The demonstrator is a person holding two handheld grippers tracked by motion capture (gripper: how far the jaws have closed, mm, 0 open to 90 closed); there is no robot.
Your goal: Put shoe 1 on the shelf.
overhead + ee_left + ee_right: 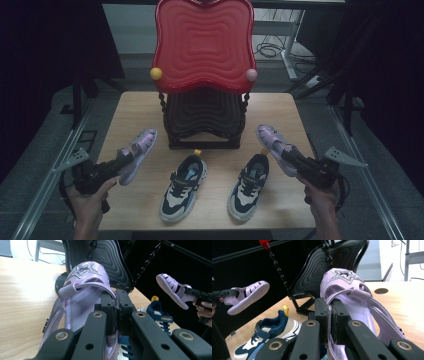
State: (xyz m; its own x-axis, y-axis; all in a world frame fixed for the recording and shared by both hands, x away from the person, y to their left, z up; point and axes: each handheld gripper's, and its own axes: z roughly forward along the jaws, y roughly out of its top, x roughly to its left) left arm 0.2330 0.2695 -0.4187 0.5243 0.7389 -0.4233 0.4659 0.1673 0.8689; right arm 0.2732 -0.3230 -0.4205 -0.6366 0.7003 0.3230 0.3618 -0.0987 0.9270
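— Dark curtains closed off both sides, and the wooden bench (pixel 145 107) sat under a dim light. What did I have around me?

— You had a two-tier stand at the back middle of the bench: a red wavy tray (pixel 203 45) on top, tilted toward you, with a yellow ball (pixel 156 73) and a pink ball (pixel 251 75) at its lower corners, and a black tray (pixel 204 117) beneath it. Two navy and white sneakers lay in front of it, the left sneaker (pixel 184 187) and the right sneaker (pixel 249 187), toes toward you, yellow heel loops toward the stand.

— And my claws?

— Your left claw (pixel 126 156) was clamped on the strap of the left purple sandal (pixel 137 155), held off the bench at the left of the stand. Your right claw (pixel 286 154) gripped the right purple sandal (pixel 274 145) the same way at the right of the stand. In the left gripper view the pads (pixel 108 308) pinched the strap, with the glittery star on the toe pointing toward the black tray.

— What stood in my way?

— The sneakers lay between your two hands, just beside each sandal. The black tray and its beaded side posts stood close ahead of both toes.
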